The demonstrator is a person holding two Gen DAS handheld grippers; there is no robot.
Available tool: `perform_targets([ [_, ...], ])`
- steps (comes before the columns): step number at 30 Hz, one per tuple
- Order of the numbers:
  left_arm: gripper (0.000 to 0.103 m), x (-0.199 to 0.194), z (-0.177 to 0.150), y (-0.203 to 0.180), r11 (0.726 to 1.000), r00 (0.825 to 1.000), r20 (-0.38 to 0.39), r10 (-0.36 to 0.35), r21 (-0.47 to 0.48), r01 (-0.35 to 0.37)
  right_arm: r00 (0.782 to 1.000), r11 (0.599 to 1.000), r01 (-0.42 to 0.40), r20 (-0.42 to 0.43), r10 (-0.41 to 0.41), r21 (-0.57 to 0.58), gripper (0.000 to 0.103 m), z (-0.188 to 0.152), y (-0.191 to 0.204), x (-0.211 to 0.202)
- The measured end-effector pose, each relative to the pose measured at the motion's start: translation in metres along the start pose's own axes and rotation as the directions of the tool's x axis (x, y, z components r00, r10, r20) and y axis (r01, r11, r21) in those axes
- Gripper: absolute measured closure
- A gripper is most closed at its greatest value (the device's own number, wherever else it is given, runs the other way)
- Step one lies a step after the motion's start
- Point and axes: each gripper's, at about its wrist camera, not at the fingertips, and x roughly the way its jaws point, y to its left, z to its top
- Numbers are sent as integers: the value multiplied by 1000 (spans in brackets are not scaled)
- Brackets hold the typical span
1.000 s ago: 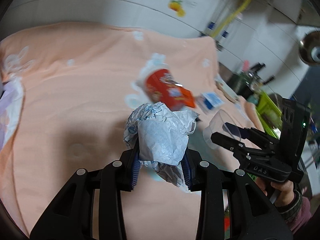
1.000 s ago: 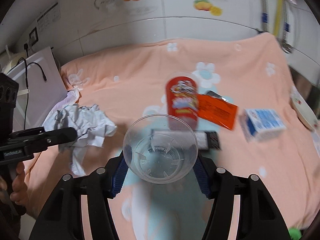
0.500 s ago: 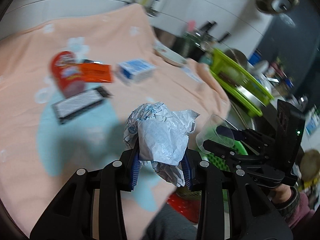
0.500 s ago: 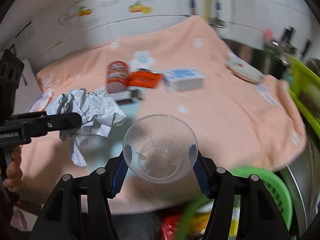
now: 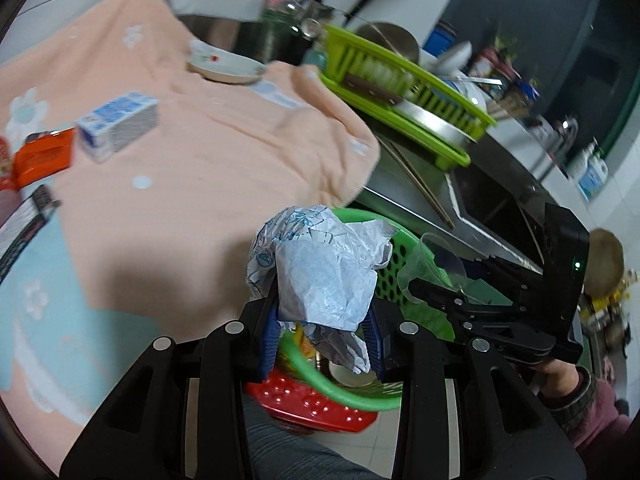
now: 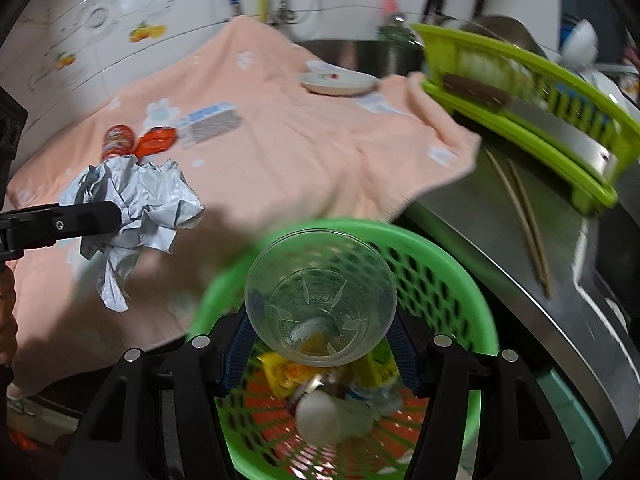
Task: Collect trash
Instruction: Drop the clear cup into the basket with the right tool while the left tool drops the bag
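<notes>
In the left wrist view the left gripper (image 5: 323,334) is clenched on a crumpled ball of paper (image 5: 320,270), whitish with faint blue print, whose bulk bulges up above the blue pads and hides much of the green basket (image 5: 400,252) behind it; a ragged tail of the paper hangs down between the fingers. Only an arc of the basket's rim and a patch of its perforated wall show, with a red basket (image 5: 316,404) partly visible beneath it. The right gripper (image 5: 434,286) enters from the right, and the clear plastic cup (image 5: 430,258) it carries is hard to make out against the green. The peach cloth (image 5: 208,148) is blurred; a blue and white carton (image 5: 118,124) and an orange packet (image 5: 42,158) lie on it, the latter cut off at the left edge. In the right wrist view the right gripper (image 6: 320,350) grips the clear cup (image 6: 320,296) by its sides, mouth toward the camera, directly over the green basket (image 6: 452,276). Through the cup's base the basket's contents look smeared: yellow wrappers and a pale rounded object that cannot be identified. The left gripper (image 6: 108,214) reaches in from the left edge, mostly out of frame, holding the paper (image 6: 140,208) over the cloth (image 6: 304,152) beside the basket.
</notes>
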Motion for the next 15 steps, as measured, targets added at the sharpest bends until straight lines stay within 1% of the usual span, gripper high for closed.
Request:
perform_targets([
  [5,67,24,1,-19,999,999,-50,-9,36,11,1000,999,20,-10,-19,40,43,-11,-21,-1],
  [7,67,33,0,-24,999,998,-67,-1,48,4,1000,998,26,-8,-26,51,38,-12,-25,-1],
  [8,66,36,0,-25,999,997,-73,0,51,4,1000,998,28,-6,-27,56,36,-13,-28,-2],
  [11,64,44,1,-27,998,996,-85,2,55,3,999,997,37,-2,-37,63,36,-14,-33,-3],
  [15,64,53,1,-29,999,995,-100,2,52,3,999,997,38,2,-38,73,33,-15,-37,-5],
])
